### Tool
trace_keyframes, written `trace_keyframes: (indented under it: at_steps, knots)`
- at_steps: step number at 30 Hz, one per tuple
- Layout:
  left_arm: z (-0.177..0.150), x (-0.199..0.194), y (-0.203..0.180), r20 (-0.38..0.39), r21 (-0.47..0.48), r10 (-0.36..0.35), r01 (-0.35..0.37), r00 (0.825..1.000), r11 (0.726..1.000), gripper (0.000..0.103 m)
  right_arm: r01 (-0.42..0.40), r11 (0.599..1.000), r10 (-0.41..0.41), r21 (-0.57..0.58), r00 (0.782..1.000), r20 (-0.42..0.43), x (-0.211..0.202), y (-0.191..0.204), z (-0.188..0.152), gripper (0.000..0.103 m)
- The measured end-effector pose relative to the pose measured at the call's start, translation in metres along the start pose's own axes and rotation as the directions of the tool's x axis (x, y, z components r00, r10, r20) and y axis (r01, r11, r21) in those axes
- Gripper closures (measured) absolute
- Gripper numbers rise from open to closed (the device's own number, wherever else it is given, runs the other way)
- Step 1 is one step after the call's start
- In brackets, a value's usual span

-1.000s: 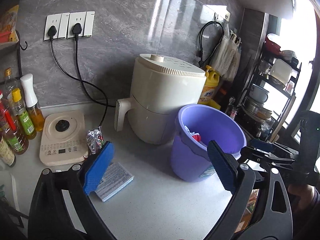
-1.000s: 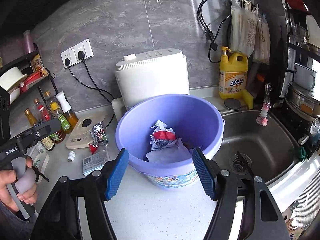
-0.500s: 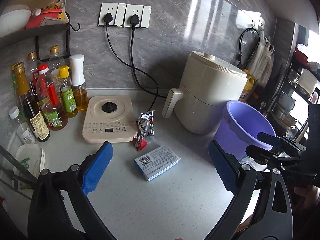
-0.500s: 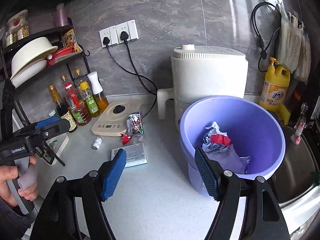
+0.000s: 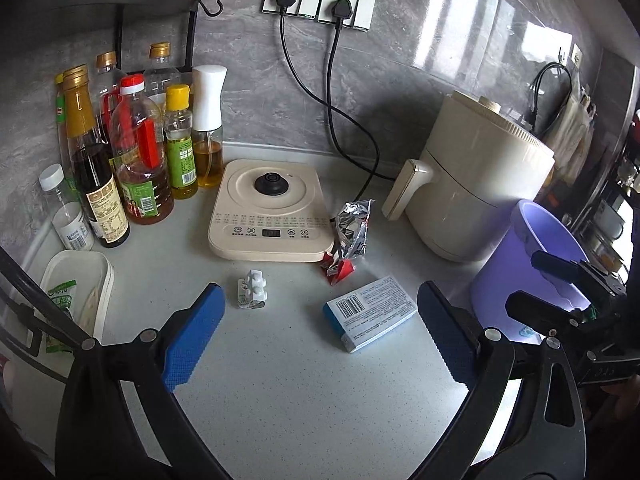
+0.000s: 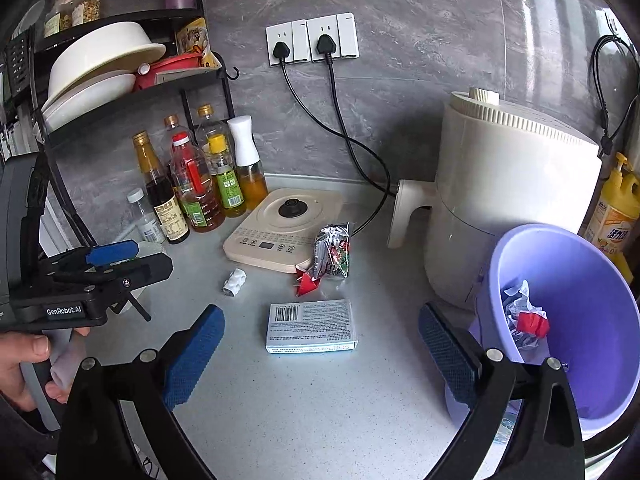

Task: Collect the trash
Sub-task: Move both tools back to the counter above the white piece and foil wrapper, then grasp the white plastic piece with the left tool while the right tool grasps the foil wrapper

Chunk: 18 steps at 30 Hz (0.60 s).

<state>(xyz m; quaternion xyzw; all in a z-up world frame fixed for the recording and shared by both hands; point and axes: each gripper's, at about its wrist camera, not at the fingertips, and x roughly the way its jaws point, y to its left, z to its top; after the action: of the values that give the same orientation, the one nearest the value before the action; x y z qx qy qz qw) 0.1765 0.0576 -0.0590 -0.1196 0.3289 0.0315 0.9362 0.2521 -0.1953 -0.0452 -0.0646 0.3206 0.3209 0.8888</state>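
Left wrist view: left gripper (image 5: 316,334) w/ jaws spread wide, nothing between the pads, hovering over the countertop (image 5: 304,400). Loose trash ahead: blue-white box (image 5: 370,312) lying flat, barcode up, nearest the gripper; small white crumpled bit (image 5: 251,289) to its left; foil wrapper (image 5: 352,229) leaning against the edge of the cream hot plate (image 5: 270,210), w/ a red scrap (image 5: 338,270) at its foot. Purple bin (image 5: 532,264) at far right beside the air fryer (image 5: 476,184).

Right wrist view: right gripper (image 6: 320,354) jaws opening, at their widest, empty; box (image 6: 311,326) sits on the counter just ahead, between the two pads' lines but not touched. Bin (image 6: 580,320) at right already holds crumpled paper and a red piece. Left gripper (image 6: 108,264) seen at the left edge, held in a hand (image 6: 28,364).

Step, as I read it: approach for the next pick, prob. the box. Next move needs a drop to counter level, jaws straddling the box's short side, squeeze, lift, then carry right over the bin rim. Flat box lies low, so pads must get right down to the surface.
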Motion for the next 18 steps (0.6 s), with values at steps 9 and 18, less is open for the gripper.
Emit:
trace_keyframes:
  at_steps: [9,18]
  knots:
    - [0.005,0.044,0.025,-0.061,-0.070,0.046,-0.051,0.997,0.996,0.021,-0.034,0.999,0.035,0.006,0.998,-0.049,0.047,-0.010,0.014,0.008]
    - [0.002,0.094,0.051,-0.149,-0.134,0.067,-0.088,0.987,0.987,0.042,-0.057,0.998,0.060,0.030,0.993,-0.105,0.109,-0.019,0.032,0.019]
